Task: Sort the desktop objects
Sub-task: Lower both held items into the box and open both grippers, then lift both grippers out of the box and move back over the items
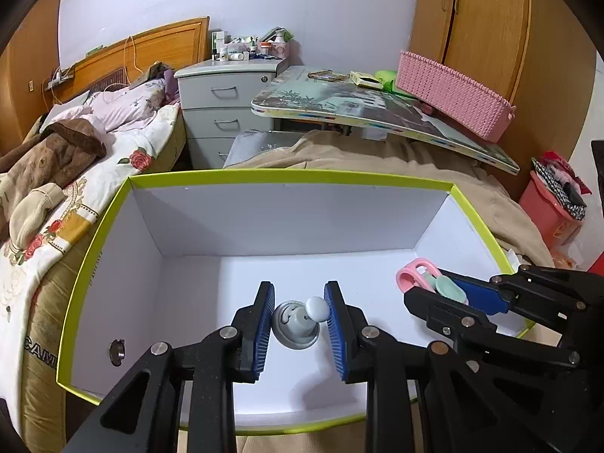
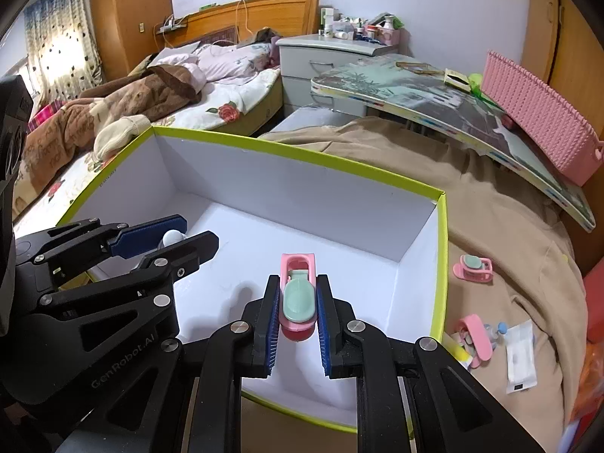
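Note:
A white box with a lime-green rim (image 1: 287, 177) (image 2: 302, 156) lies open below both grippers. My left gripper (image 1: 299, 292) (image 2: 190, 234) hangs inside it, shut on a grey suction knob (image 1: 296, 326). The knob's pale round head (image 1: 317, 308) (image 2: 172, 237) presses the right pad, and its base reaches the left pad. My right gripper (image 2: 298, 282) (image 1: 426, 285) is over the box's right part, shut on a pink clip with a mint-green tab (image 2: 298, 298) (image 1: 415, 277). The clip's pink loop sticks out past the fingertips.
On the beige blanket right of the box lie two more pink clips (image 2: 473, 266) (image 2: 476, 339) and a white packet (image 2: 523, 358). A tilted picture board (image 2: 434, 102) with a pink basket (image 2: 543, 120) sits behind. A bed (image 1: 75, 158) is left, grey drawers (image 1: 222, 105) beyond.

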Demonstrator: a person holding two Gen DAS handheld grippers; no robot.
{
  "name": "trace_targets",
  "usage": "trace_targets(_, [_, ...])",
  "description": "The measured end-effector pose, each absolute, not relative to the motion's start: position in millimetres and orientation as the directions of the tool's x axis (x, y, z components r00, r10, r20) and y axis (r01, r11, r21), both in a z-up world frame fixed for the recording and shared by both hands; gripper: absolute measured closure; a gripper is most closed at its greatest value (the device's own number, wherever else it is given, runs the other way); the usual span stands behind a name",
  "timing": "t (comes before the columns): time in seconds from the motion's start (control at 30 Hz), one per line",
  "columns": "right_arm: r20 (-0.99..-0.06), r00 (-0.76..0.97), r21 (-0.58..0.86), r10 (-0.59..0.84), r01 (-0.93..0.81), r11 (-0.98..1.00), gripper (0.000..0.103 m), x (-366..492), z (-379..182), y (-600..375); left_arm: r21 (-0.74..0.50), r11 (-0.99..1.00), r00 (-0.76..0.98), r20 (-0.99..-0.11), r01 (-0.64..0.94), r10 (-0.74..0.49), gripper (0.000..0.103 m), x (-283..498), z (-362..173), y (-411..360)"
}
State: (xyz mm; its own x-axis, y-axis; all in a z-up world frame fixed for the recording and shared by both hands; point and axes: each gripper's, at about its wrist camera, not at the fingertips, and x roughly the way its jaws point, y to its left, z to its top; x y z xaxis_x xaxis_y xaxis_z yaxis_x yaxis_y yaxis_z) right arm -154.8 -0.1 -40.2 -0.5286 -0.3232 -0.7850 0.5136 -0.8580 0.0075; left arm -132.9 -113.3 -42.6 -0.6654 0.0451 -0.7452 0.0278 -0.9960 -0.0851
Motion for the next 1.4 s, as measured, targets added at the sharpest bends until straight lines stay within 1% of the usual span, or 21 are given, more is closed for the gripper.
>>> trace_targets(0.23, [-0.792,-0.513,0.040,-0.332,0.498,-0.866,0.084,-155,-42,2,-0.075,-0.996,-0.656,-0.755,0.045,0.028,0.074,-132,-43,-114])
trace_targets(0.43, [-0.787,-0.517,0.041,-0.337,0.502,-0.864,0.083,-150,-40,1,-0.067,-0.996,-0.655,-0.756,0.066,0.007,0.067,-130,-42,-116])
trace_targets(0.57, [-0.777,-0.526,0.045,-0.346,0.503,-0.863,0.080,-147,-36,3,-0.066,-0.995,-0.664,-0.748,0.069,0.004,0.066,-126,-37,-114])
trace_targets(0.63, [-0.770,-0.533,0.046,-0.351,0.502,-0.864,0.076,-144,-34,4,-0.063,-0.995,-0.670,-0.743,0.073,-0.002,0.066,-123,-34,-114])
trace_targets(1.1, [-0.725,-0.578,0.057,-0.375,0.492,-0.869,0.076,-127,-13,21,-0.057,-0.996,-0.696,-0.718,0.075,-0.011,0.065,-110,-17,-105])
trace_targets(1.2, [-0.719,-0.588,0.056,-0.371,0.482,-0.874,0.076,-123,-11,29,-0.066,-0.995,-0.704,-0.710,0.071,-0.003,0.065,-105,-13,-103])
trace_targets(1.4, [-0.697,-0.621,0.049,-0.358,0.457,-0.888,0.076,-111,-3,51,-0.099,-0.995,-0.735,-0.676,0.013,0.058,0.065,-94,-1,-88])
